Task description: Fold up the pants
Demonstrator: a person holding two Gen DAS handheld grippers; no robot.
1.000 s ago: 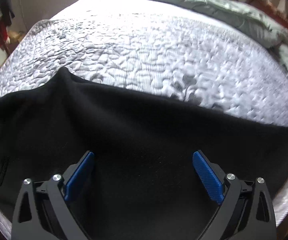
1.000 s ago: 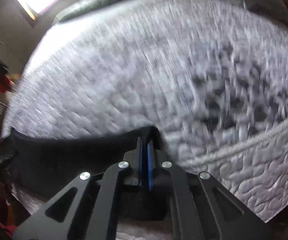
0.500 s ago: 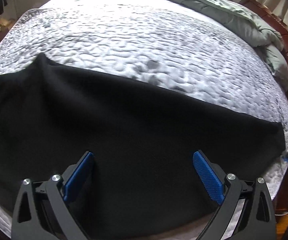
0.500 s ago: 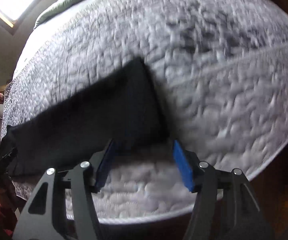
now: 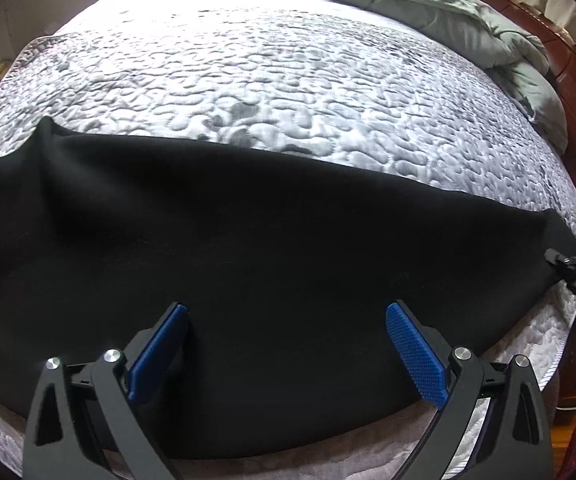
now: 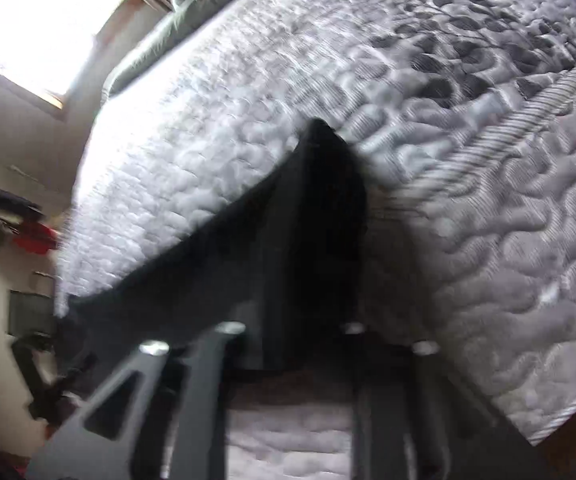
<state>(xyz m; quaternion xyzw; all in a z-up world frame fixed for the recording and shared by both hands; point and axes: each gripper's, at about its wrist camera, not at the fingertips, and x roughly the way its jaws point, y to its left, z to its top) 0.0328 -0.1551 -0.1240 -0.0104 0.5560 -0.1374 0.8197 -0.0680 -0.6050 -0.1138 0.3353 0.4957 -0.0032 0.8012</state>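
Note:
Black pants (image 5: 247, 240) lie flat across the near part of the quilted mattress (image 5: 288, 80), running left to right. My left gripper (image 5: 285, 344) is open above the pants' middle, blue pads apart and empty. My right gripper shows at the far right of the left wrist view (image 5: 556, 262), at the pants' right end. In the blurred right wrist view the pants' end (image 6: 320, 220) lies between the spread fingers of the right gripper (image 6: 288, 332); the pads are hidden by the dark cloth.
A grey-green duvet (image 5: 428, 8) is bunched at the far end of the bed. A wooden bed frame (image 5: 568, 80) runs along the right. The mattress edge (image 6: 528, 360) drops off near the right gripper. A bright window (image 6: 39, 20) is at the upper left.
The right gripper went from shut on the pants' end to open and shifted over that end. The left gripper stayed open and lifted back slightly; the pants settled flat.

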